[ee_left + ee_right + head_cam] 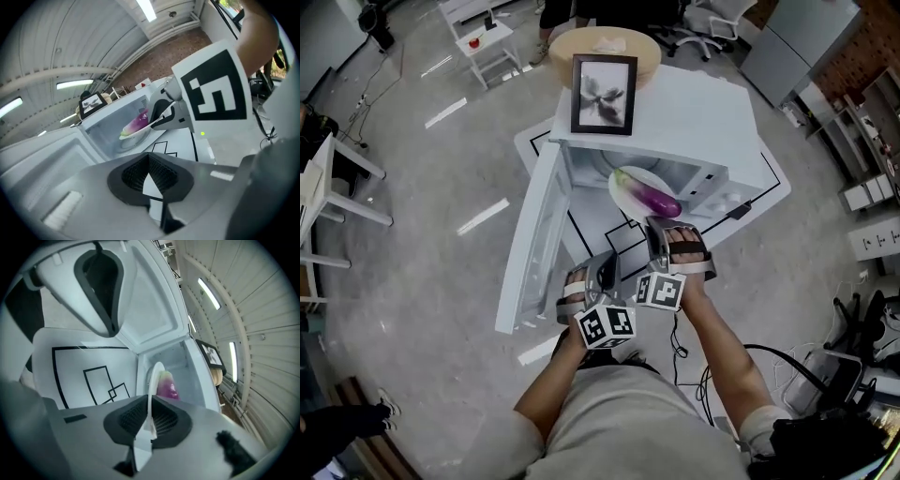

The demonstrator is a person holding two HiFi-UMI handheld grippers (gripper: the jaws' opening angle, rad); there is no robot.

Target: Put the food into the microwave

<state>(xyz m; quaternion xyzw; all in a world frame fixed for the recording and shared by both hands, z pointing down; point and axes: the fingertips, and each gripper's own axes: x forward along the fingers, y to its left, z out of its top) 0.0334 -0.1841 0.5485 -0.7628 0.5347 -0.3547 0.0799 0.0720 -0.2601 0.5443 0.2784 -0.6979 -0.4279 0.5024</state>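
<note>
A white microwave stands with its door swung open to the left. My right gripper is shut on the rim of a white plate that carries a purple eggplant. The plate hangs at the mouth of the cavity, partly inside. In the right gripper view the plate stands on edge between the pads, with the eggplant beyond it. My left gripper hovers beside it, lower left, shut and empty. In the left gripper view the pads meet, and the plate shows ahead.
A framed picture stands on top of the microwave. The microwave sits on a white table marked with black lines. A round wooden table is behind it. Cables lie on the floor near my feet.
</note>
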